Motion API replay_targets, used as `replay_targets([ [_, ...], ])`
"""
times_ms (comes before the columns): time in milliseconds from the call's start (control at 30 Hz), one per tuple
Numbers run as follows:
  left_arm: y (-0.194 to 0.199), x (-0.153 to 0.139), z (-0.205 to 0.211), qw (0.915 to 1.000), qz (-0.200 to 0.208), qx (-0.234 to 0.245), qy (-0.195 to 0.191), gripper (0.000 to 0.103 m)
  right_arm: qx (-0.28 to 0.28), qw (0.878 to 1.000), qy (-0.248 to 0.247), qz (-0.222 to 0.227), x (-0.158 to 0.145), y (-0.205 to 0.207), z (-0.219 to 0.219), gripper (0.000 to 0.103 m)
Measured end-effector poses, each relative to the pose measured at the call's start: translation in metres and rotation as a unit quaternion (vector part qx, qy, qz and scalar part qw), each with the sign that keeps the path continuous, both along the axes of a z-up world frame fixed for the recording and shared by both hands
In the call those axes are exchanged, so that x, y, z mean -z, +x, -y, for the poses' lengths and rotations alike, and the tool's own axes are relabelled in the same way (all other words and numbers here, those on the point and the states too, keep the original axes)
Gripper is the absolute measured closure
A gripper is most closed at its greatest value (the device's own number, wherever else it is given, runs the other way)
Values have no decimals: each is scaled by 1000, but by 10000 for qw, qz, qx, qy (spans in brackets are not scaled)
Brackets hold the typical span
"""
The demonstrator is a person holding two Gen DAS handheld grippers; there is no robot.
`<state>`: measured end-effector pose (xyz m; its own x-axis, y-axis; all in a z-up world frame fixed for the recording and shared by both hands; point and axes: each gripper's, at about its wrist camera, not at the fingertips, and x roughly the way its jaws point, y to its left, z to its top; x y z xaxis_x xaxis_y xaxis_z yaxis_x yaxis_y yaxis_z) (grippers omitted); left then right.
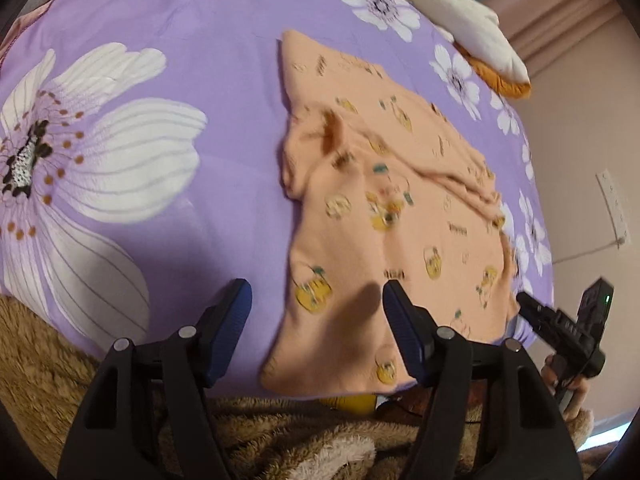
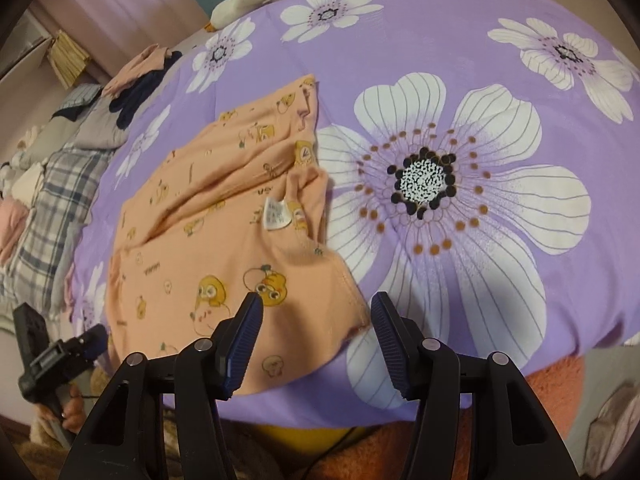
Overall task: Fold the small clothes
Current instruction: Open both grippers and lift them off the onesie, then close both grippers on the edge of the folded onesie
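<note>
Hovering claws: left claw (image 1: 316, 316) agape | right claw (image 2: 316, 330) agape | peach garment (image 1: 384, 216) flat

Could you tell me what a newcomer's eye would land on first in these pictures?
Probably the peach garment with cartoon prints, lying partly folded on the purple floral sheet. Next, the huge white flower just beside it. Both grippers, left and right, hover open at its near edge.

Purple floral bedsheet (image 2: 480, 60) – pink curtain (image 1: 560, 12), beige wall (image 1: 580, 140), brown fuzzy blanket (image 1: 40, 360) at near edge.
</note>
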<state>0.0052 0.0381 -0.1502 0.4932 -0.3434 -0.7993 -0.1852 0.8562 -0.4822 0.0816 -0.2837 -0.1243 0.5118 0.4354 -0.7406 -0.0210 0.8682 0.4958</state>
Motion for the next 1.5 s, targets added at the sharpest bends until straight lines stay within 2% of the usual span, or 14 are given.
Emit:
replay_targets([
  [133,1,5,15,9996,5,218,-166,55,-2,9999,136,-46,4,1,2,47],
  [233,2,8,24,9996,40,259,138,66,-72,9999,79,-48,9,-1,-1,47],
  [300,4,9,25,9993,37,289,247,79,-73,9999,71,-40,12,-1,-2,47],
  [333,4,10,23,9994,20,263,209,80,-53,9999,72,-46,13,-1,-3,47],
  [400,5,12,21,9998,-24,204,41,93,-51,10000,23,-29,13,-1,-4,47],
  [433,5,12,20,9998,-42,184,-20,93,-51,10000,-16,4,12,0,-5,49],
  [467,5,12,18,9999,-57,130,-65,94,-29,10000,-58,21,12,0,-5,60],
  [500,4,11,19,9999,-65,124,-86,95,7,9999,-129,21,13,0,-6,76],
  [567,3,5,19,9999,-13,114,-96,96,34,9999,-117,-16,14,1,-6,93],
  [700,-4,-16,16,9993,82,134,-349,96,55,9994,345,3,4,-7,1,94],
  [967,-26,-84,24,9953,781,515,-248,96,114,9927,780,909,-63,-46,25,94],
  [1167,-48,-98,26,9939,852,652,-273,96,58,9870,792,1394,-94,-76,29,94],
  [1400,-73,-107,14,9938,810,606,-461,96,102,9808,947,1703,-107,-103,36,94],
  [1500,-82,-108,17,9943,749,654,-391,96,93,9794,961,1772,-109,-113,36,94],
])
